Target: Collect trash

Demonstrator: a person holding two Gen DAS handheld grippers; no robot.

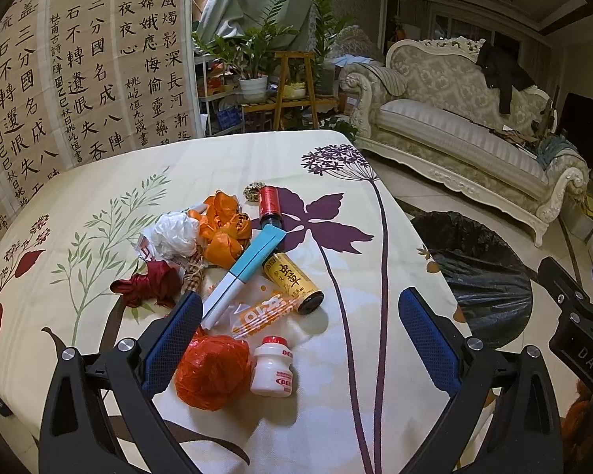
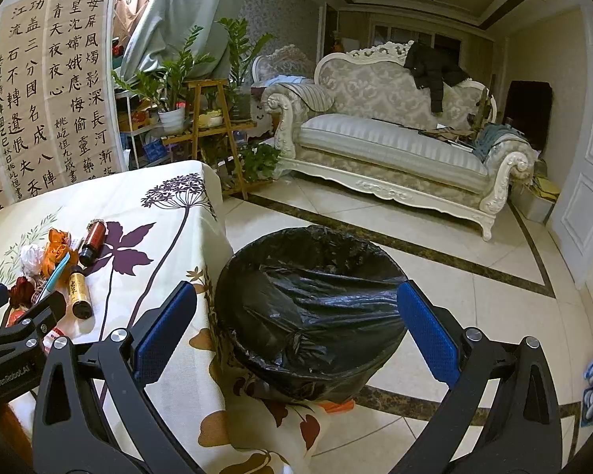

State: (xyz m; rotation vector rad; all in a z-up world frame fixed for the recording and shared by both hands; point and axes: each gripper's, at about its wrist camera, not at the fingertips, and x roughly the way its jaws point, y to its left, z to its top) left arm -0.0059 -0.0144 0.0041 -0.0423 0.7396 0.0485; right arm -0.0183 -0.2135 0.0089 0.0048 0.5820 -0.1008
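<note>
Trash lies in a pile on the flowered tablecloth (image 1: 355, 197): a red crumpled bag (image 1: 213, 371), a small white drink bottle (image 1: 273, 367), a yellow can (image 1: 294, 282), a teal-and-white box (image 1: 243, 272), a red bottle (image 1: 269, 203), orange wrappers (image 1: 225, 229), a white crumpled bag (image 1: 176, 235) and a dark red ribbon (image 1: 150, 284). My left gripper (image 1: 296, 339) is open, just above the red bag and white bottle. My right gripper (image 2: 296, 335) is open and empty over the bin with its black liner (image 2: 312, 308), which stands on the floor beside the table.
A sofa (image 2: 395, 138) stands across the tiled floor. Potted plants on a wooden stand (image 2: 213, 118) are behind the table. A calligraphy screen (image 1: 79, 79) borders the table's far left side. The table's right edge (image 2: 217, 237) meets the bin.
</note>
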